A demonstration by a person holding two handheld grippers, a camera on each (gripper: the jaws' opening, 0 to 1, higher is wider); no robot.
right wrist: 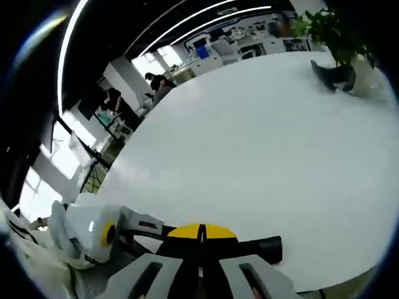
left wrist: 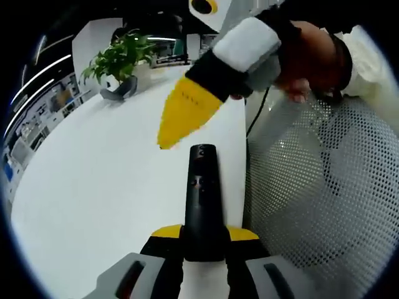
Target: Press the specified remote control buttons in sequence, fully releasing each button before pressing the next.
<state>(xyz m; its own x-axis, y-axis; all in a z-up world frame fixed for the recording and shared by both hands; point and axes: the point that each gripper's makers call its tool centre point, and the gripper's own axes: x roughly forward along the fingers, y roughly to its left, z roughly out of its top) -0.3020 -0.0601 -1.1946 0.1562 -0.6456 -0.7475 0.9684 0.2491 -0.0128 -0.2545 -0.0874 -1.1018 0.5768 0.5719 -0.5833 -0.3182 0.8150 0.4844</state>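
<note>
No readable text

You'll find no legible words or numbers; the marks on the remote are too blurred.

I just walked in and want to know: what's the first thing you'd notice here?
The slim black remote control stands out, clamped between the left gripper jaws over the round white table. Right above it hangs the right gripper's pointed yellow tip, jaws together. A leafy green potted plant sits at the table's far edge.

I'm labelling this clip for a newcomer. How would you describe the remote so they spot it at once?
Find the white table. At its near edge, beside a mesh chair, the left gripper clamps the remote: a slim black bar pointing away, the right gripper's yellow tip just beyond it. Nothing else there is black and stick-shaped.
</note>
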